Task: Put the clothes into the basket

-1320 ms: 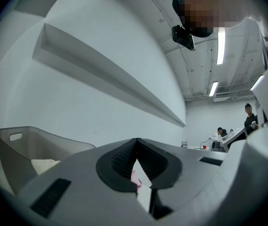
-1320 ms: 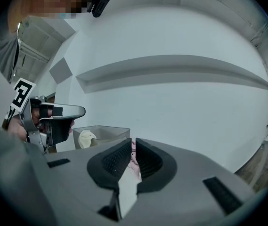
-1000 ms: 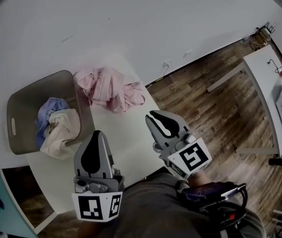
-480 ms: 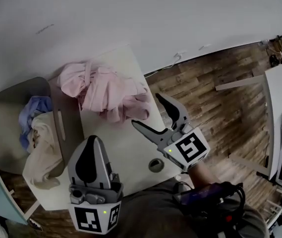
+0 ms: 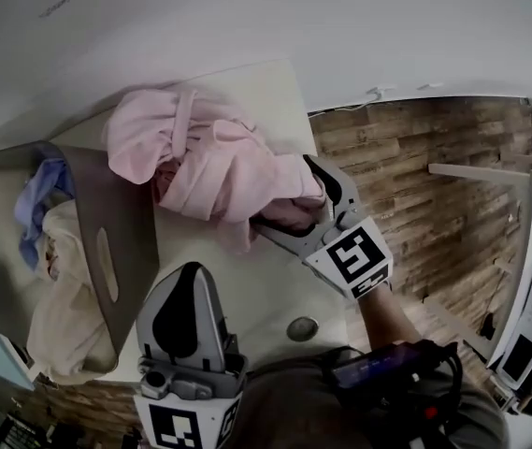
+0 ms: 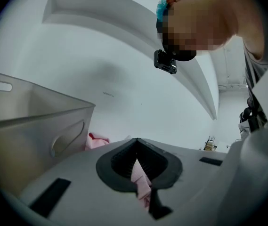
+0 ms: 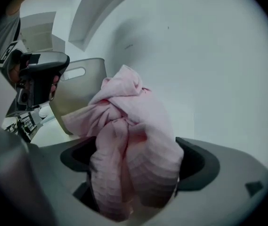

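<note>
Right claw (image 5: 289,204): jaws just opened wide, straddling the pink garment's (image 5: 200,157) near-right edge, not yet clamping. Left claw (image 5: 189,274): clenched. The garment lies on the table (image 5: 256,288), right of the basket (image 5: 107,251), which holds blue and cream clothes (image 5: 60,279). This piece looks to be the last.

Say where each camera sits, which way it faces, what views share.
Head view: on the person's head, facing steeply down at table, basket, pink garment; shows left gripper, right gripper, forearm, torso.
Left gripper view: on that gripper, facing along its closed jaws toward the basket; the person's head shows above.
Right gripper view: on that gripper, facing along jaws that have just been opening, astride the pink garment; left gripper shows at left.
Shared: all three show basket and pink garment.
</note>
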Demonstrator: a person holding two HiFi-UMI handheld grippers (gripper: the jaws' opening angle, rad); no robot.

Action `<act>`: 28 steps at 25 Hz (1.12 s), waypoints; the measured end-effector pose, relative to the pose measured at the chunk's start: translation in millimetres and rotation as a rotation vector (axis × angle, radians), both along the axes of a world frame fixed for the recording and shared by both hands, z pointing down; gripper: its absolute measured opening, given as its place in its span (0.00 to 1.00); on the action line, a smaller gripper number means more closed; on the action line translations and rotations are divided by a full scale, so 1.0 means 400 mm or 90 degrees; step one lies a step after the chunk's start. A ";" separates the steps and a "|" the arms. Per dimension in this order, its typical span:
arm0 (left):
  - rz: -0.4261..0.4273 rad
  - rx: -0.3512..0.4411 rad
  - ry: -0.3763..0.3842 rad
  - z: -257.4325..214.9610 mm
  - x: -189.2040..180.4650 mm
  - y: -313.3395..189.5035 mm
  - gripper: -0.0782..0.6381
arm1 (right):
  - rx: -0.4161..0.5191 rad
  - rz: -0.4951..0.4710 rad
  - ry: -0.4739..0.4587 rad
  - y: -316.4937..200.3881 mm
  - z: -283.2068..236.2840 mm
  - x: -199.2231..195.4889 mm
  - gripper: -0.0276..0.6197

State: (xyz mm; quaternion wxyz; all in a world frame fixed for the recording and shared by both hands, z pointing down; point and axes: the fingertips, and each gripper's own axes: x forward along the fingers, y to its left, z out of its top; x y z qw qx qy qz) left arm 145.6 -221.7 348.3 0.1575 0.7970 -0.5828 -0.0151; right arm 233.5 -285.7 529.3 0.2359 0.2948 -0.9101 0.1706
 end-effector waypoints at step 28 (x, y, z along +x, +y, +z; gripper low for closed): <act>-0.081 0.030 -0.034 -0.128 -0.109 0.121 0.12 | 0.099 0.105 -0.042 0.100 -0.212 -0.016 0.26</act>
